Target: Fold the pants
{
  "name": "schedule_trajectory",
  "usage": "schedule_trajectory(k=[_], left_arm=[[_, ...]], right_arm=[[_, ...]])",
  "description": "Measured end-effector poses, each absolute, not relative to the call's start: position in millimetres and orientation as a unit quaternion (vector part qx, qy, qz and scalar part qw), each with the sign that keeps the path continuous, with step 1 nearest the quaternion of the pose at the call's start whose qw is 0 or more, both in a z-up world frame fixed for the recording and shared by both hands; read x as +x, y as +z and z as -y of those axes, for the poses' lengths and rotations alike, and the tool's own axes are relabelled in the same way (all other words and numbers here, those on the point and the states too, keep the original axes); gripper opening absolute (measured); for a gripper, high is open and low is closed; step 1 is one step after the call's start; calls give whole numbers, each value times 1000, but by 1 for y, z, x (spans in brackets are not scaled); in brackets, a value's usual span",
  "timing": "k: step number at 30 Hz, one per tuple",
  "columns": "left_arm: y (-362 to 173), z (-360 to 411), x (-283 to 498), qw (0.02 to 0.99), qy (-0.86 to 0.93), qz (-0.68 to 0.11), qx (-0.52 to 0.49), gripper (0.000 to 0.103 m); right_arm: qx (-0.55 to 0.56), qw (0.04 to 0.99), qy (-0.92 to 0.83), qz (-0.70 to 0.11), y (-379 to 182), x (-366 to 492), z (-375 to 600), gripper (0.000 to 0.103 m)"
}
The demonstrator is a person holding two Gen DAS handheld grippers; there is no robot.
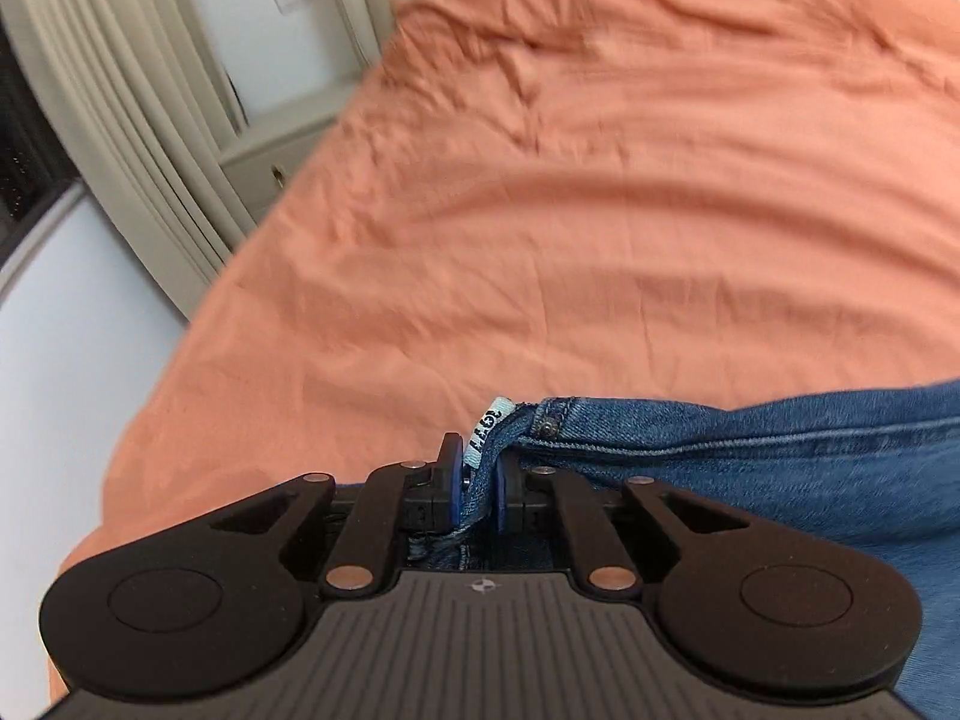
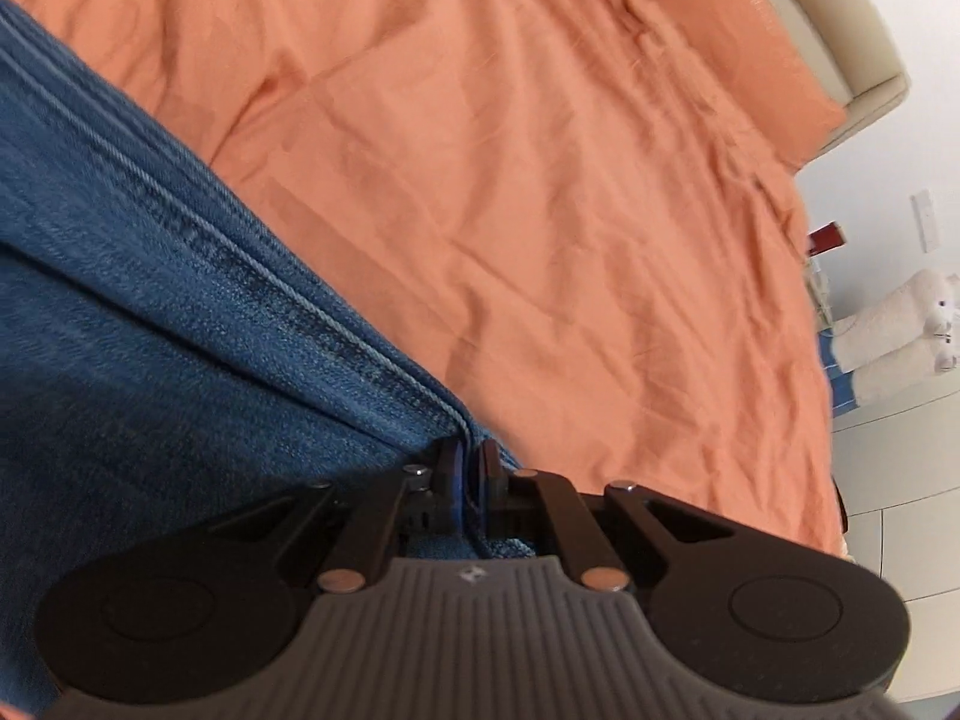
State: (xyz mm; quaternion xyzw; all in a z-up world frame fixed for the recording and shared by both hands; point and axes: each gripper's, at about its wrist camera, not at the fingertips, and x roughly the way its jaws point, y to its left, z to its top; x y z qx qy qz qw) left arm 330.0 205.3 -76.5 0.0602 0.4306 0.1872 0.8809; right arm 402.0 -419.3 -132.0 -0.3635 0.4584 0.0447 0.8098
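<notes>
Closest to both lenses are the grippers, each pinching denim. Largest in view: the orange bedsheet (image 1: 600, 210), wrinkled, covering the bed under everything. On it the jeans (image 1: 780, 462) stretch between my two hands, blue, apparently taut along a long seam.

Left gripper (image 1: 480, 480): jaws narrow, clamped on the waistband corner beside a pale label (image 1: 489, 429) and a rivet. Right gripper (image 2: 471, 480): jaws fully closed on a seamed edge of the jeans (image 2: 150, 300); which end of the leg this is I cannot tell, the frame is blurred.

Judgement: to fold well, I keep even tension between both grips, lower the held edge level onto the sheet, and align the seams before letting go. Small risk: the pale label slipping out first.
</notes>
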Motion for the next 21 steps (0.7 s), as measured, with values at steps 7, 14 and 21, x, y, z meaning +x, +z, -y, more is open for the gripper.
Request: schedule_trajectory(k=[7,14,21], left_arm=[[-69,-206,340,885,207,-415,45,12],[-92,-204,350,873,210,-435,65,22],[-74,-204,335,876,191,-441,50,30]], right_arm=[[-339,827,20,-448,-121,407,418,0],[-329,816,-5,-474,-149,418,409,0],[-236,855,-33,-461,-113,408,427,43]])
